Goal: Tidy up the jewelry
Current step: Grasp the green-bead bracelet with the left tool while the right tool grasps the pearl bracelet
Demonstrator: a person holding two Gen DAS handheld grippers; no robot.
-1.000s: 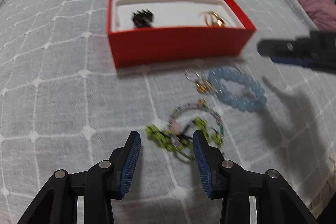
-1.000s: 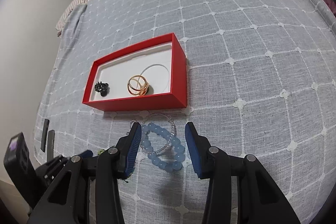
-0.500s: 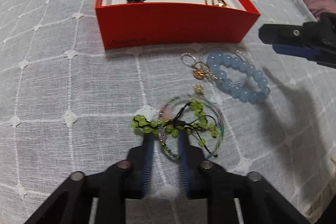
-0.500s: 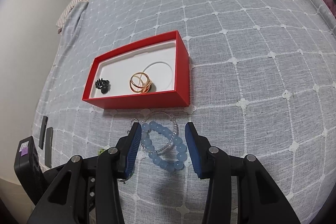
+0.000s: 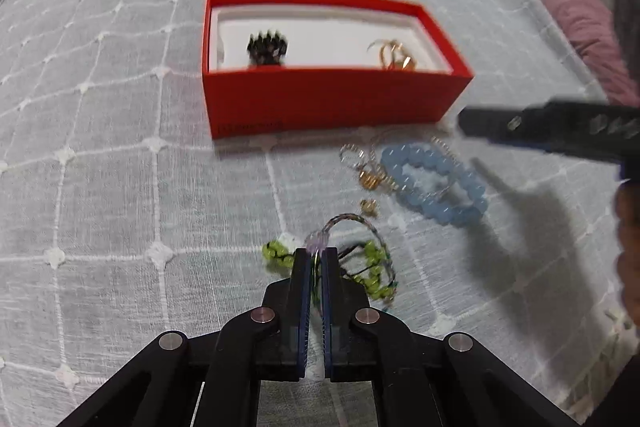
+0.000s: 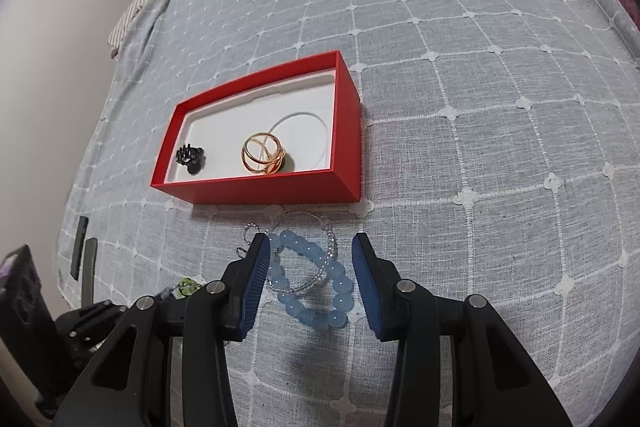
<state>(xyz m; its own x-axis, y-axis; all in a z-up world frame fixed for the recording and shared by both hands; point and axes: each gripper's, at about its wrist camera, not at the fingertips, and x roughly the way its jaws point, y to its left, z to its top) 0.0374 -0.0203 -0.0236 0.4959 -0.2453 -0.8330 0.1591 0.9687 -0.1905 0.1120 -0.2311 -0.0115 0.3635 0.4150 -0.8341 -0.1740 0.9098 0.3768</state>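
Since last frame our left claw (image 5: 314,254) has clamped the green bead bracelet (image 5: 370,269); our right claw (image 6: 310,247) hangs spread over the blue bracelet (image 6: 316,283), lying flat.

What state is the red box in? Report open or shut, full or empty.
Open, partly filled. The red box has no lid on; a black clip and gold ring lie on its white lining.

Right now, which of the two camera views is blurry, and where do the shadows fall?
Left wrist view: motion-smeared, the red box and blue bead bracelet soft-edged, and the right gripper streaked, with a dark shadow on the bedspread beneath it. Right wrist view: sharp, with strong fisheye bending of the grid lines and a soft shadow below the bracelet.
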